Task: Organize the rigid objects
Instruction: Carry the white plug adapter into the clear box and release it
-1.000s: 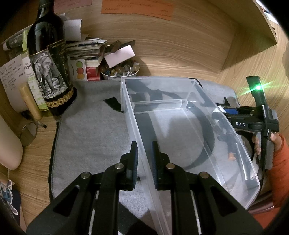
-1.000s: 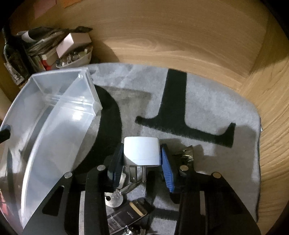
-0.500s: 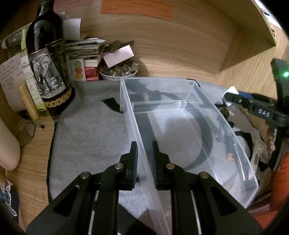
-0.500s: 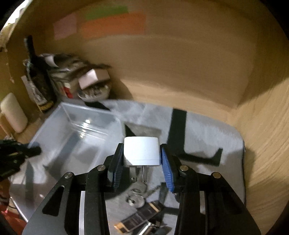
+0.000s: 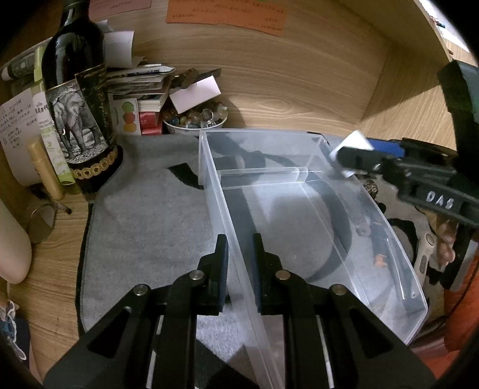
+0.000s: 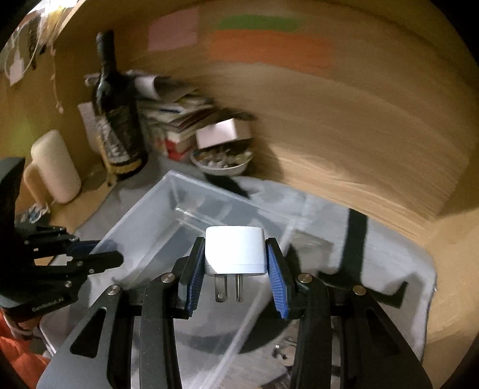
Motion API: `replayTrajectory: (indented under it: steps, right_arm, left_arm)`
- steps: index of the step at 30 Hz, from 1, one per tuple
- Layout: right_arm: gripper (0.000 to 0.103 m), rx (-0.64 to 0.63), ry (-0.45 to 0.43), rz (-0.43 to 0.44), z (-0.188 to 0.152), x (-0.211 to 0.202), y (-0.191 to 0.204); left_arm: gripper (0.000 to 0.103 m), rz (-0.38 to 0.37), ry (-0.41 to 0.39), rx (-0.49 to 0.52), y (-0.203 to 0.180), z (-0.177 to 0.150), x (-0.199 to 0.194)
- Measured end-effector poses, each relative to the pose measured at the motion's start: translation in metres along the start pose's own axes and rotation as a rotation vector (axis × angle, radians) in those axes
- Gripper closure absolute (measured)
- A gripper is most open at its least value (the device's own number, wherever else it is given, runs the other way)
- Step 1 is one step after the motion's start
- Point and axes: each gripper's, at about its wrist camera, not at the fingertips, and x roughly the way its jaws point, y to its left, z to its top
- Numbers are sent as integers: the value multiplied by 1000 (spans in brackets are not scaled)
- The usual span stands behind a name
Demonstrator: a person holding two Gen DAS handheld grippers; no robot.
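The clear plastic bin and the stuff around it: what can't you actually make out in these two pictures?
- Small objects beyond the clear plastic bin, left wrist view: hidden behind its wall and the right tool.
- Orange notes on the wall, left wrist view: writing too small.
- Wine bottle label, right wrist view: blurred.
- Items beneath the white plug adapter, right wrist view: hidden by the tool.

Right gripper lifted off the grey mat, white plug adapter carried up over the clear bin

White plug adapter held above clear divided bin, seemingly empty.
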Motion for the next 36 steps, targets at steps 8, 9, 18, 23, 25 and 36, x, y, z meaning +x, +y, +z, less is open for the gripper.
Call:
replayTrajectory:
  steps: [8,9,18,23,25,36]
  right_arm:
    - [67,-36,72,54,2,25,20]
    - [67,-46,82,57,1,28,23]
    - [67,-89,140,75,-2,35,37]
    - [56,-96,115,59,-3,29,39]
    - [54,-93,100,60,-2,26,39]
    - [34,-64,-2,-16,1,-7,17]
  left_arm:
    - [88,1,-4,3,-1,-1,-1]
    - [88,1,-4,3,-1,-1,-1]
    - [88,7,-4,7,-1,-1,-1]
    - [88,9,0,9,-1,0,1]
    - [88,11,2,10,-1,1,2]
    - [88,5,11,2,2,3,3]
